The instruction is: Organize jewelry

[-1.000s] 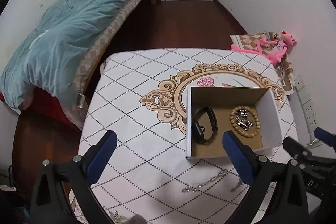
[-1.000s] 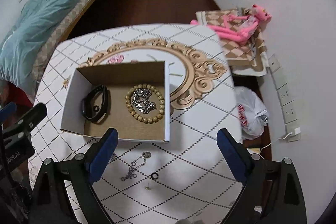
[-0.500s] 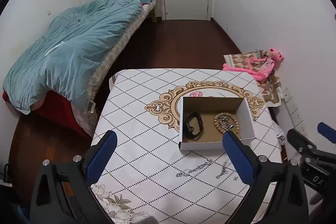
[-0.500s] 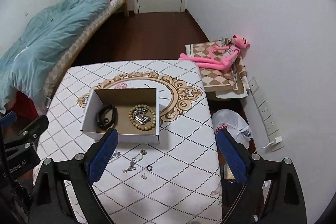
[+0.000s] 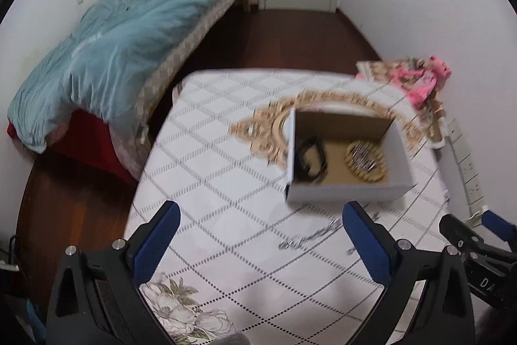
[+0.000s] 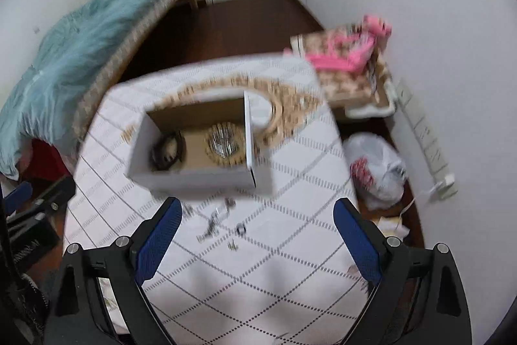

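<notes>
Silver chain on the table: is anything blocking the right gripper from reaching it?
Nothing visible. The thin silver chain lies on bare white diamond-patterned tablecloth, just ahead of the right gripper, whose jaws are wide apart. The cardboard box sits beyond it.

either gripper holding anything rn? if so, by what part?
Nothing held. Left gripper and right gripper are both open and empty above the table. The chains lie loose in front of the box.

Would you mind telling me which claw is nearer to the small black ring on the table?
Right claw: the ring lies between its fingers. The left claw hovers farther left.
</notes>
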Available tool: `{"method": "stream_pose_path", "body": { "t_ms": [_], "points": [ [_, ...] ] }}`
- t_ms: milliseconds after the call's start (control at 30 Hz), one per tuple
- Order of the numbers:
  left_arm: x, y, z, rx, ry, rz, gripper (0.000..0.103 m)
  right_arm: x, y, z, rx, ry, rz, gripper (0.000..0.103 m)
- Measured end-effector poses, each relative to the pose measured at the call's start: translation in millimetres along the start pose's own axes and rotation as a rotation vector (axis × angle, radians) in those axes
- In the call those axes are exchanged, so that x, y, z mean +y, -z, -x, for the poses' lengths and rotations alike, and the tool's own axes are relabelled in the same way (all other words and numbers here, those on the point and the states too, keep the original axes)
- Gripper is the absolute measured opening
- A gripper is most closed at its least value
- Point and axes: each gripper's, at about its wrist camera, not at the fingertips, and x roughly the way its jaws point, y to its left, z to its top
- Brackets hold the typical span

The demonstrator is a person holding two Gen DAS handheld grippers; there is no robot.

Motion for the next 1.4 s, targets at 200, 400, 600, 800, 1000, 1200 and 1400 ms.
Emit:
{"method": "stream_pose_path", "body": {
  "t_ms": [200, 400, 600, 800, 1000, 1200, 1400],
  "points": [
    [11.0, 38.5, -56.0, 0.129, -0.059, 0.007, 0.102, 5.6, 38.0, -65.6, 0.082, -0.025, 0.003, 0.072],
    [22.7, 64.9, -82.1, 0.204, -0.067, 0.005, 0.102, 12.9, 59.4, -100.2, 0.098, -0.036, 0.001, 0.057],
    [16.7, 67.8, -92.7, 0.206, -0.038, -0.038, 0.102, 15.1, 62.2, -109.8, 0.071, -0.012, -0.001, 0.012],
    [-3.0, 63.4, -104.3, 0.208, 0.066, -0.104, 0.101, 1.6, 57.2, -97.8, 0.024, -0.017, -0.037, 0.009],
    [-32.3, 62.1, -114.2, 0.229, 0.156, -0.175, 0.08, -16.6, 48.8, -89.3, 0.015, -0.006, -0.079, 0.009],
    [-49.7, 54.6, -107.5, 0.184, 0.194, -0.225, 0.012, -25.1, 50.2, -89.8, 0.025, 0.0, -0.106, 0.009],
    [-40.4, 48.2, -104.1, 0.186, 0.27, -0.175, 0.0, -26.9, 51.8, -85.0, 0.02, -0.007, -0.118, 0.009]
  ]
}}
